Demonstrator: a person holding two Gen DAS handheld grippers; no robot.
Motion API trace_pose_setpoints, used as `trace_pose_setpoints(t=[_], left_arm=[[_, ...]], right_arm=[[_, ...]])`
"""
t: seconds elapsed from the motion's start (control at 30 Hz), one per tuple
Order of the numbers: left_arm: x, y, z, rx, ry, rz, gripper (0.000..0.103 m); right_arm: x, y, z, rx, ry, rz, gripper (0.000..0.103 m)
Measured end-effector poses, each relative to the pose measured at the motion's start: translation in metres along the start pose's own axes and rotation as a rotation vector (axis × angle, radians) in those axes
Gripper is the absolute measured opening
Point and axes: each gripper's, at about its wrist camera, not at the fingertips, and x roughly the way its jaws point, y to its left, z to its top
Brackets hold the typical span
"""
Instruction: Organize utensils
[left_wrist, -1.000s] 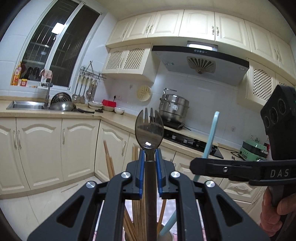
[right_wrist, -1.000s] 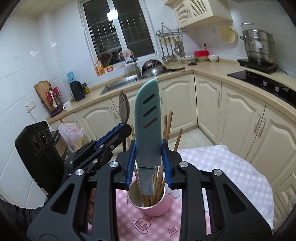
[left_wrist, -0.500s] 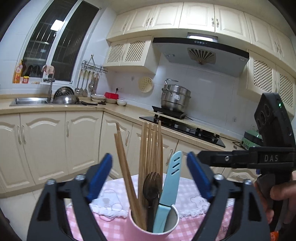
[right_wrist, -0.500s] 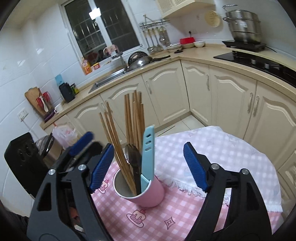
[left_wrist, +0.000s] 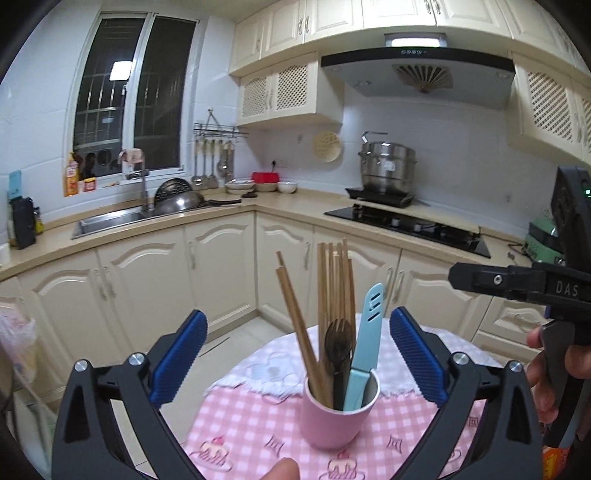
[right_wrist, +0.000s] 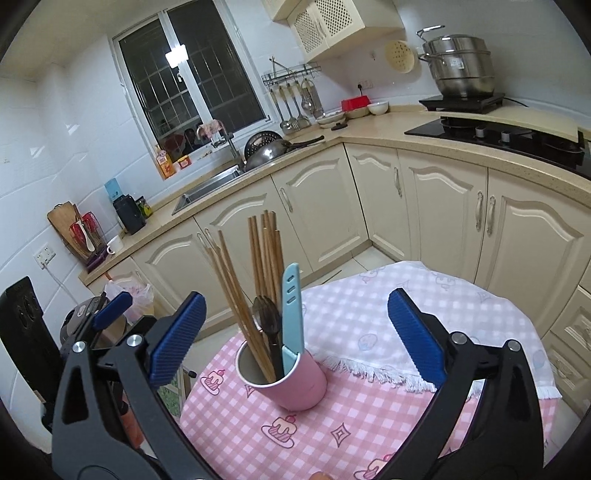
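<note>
A pink cup (left_wrist: 338, 417) stands on the pink checked tablecloth (left_wrist: 251, 424); it also shows in the right wrist view (right_wrist: 295, 380). It holds several wooden chopsticks (left_wrist: 328, 302), a dark spork (left_wrist: 338, 347) and a light blue knife (left_wrist: 365, 339). In the right wrist view the chopsticks (right_wrist: 255, 273), the spork (right_wrist: 267, 314) and the knife (right_wrist: 291, 314) stand upright in it. My left gripper (left_wrist: 295, 354) is open and empty, a little back from the cup. My right gripper (right_wrist: 295, 332) is open and empty, also back from the cup.
The round table (right_wrist: 424, 295) carries a white cloth (right_wrist: 406, 325) over its far half. Cream cabinets (left_wrist: 207, 273), a sink (left_wrist: 110, 219) and a hob (left_wrist: 406, 223) ring the room. The right gripper's body (left_wrist: 535, 288) is at the right of the left wrist view.
A second ago my left gripper held the spork and my right held the knife over the cup. Both jaws have opened, both utensils now stand in the cup, and both grippers have drawn back.
</note>
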Motion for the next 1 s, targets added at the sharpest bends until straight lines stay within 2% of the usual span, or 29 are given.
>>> trace_pose_setpoints(t=[0.23, 0.47, 0.73, 1.0], left_arm=[[-0.045, 0.000, 0.015, 0.006, 0.028, 0.082, 0.097], [-0.083, -0.004, 0.021, -0.001, 0.021, 0.137, 0.097], [-0.117, -0.007, 0.025, -0.019, 0.012, 0.171, 0.097], [-0.134, -0.005, 0.024, -0.050, -0.002, 0.178, 0.097]], right_arm=[[-0.030, 0.014, -0.006, -0.022, -0.042, -0.015, 0.097], [-0.061, 0.031, -0.016, -0.065, -0.083, -0.065, 0.097], [-0.090, 0.055, -0.031, -0.120, -0.118, -0.094, 0.097], [-0.096, 0.064, -0.040, -0.146, -0.127, -0.112, 0.097]])
